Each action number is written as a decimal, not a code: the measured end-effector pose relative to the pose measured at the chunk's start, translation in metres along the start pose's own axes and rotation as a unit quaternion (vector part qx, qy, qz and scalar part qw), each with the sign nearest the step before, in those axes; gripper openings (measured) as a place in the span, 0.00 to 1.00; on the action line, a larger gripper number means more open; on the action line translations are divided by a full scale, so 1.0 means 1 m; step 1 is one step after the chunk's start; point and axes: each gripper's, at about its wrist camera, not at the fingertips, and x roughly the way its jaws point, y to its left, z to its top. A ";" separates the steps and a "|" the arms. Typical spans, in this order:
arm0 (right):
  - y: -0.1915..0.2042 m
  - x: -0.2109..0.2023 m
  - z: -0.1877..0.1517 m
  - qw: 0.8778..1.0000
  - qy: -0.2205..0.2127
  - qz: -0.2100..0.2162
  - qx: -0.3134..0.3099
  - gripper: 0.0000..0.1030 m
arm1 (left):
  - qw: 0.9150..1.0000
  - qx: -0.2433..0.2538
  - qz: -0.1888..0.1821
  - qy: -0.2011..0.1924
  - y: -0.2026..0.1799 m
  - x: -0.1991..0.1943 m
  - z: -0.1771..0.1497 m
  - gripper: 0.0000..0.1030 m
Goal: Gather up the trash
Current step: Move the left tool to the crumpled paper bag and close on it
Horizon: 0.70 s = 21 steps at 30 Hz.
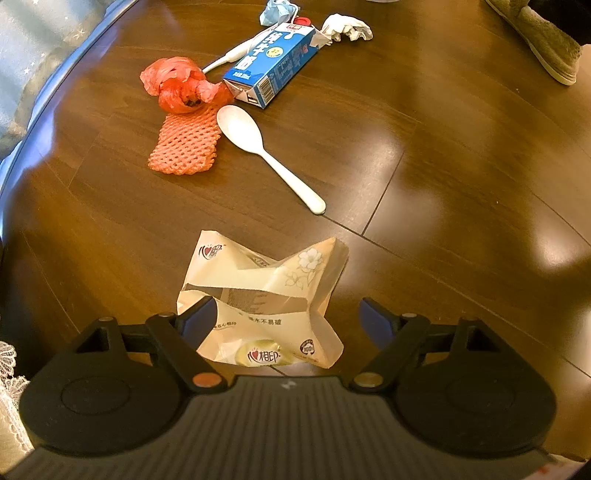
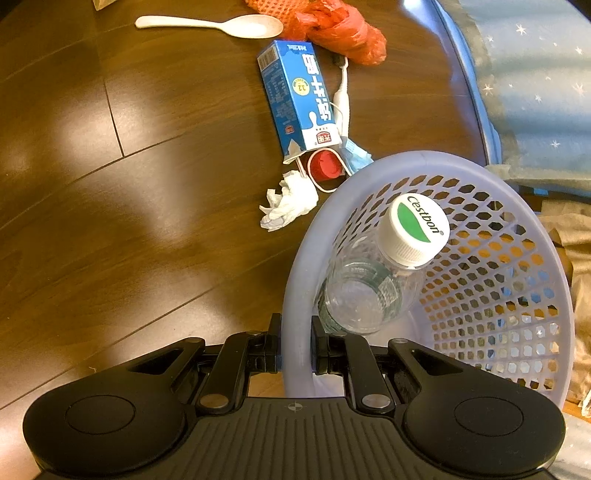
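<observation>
A crumpled beige tissue packet (image 1: 266, 295) lies on the dark wooden floor (image 1: 424, 166) between the fingers of my left gripper (image 1: 288, 317), which is open. Its left finger overlaps the packet's edge and the right one stands apart from it. Farther off lie a white spoon (image 1: 258, 147), an orange foam net (image 1: 184, 144), a red plastic bag (image 1: 177, 85), a blue milk carton (image 1: 273, 62) and a white tissue wad (image 1: 347, 27). My right gripper (image 2: 297, 347) is shut on the rim of a lavender mesh basket (image 2: 480, 280) that holds a clear water bottle (image 2: 373, 280).
Near the basket lie a red cap (image 2: 325, 166), a crumpled blue mask (image 2: 356, 155) and a white toothbrush (image 2: 341, 96). A blue starred cloth (image 2: 535, 74) borders the floor. A slippered foot (image 1: 546, 40) stands at the far right of the left wrist view.
</observation>
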 end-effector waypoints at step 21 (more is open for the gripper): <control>0.013 -0.030 0.016 0.999 -0.026 0.026 -0.012 0.09 | 1.000 -0.017 -0.005 0.012 -0.007 0.016 0.008 0.68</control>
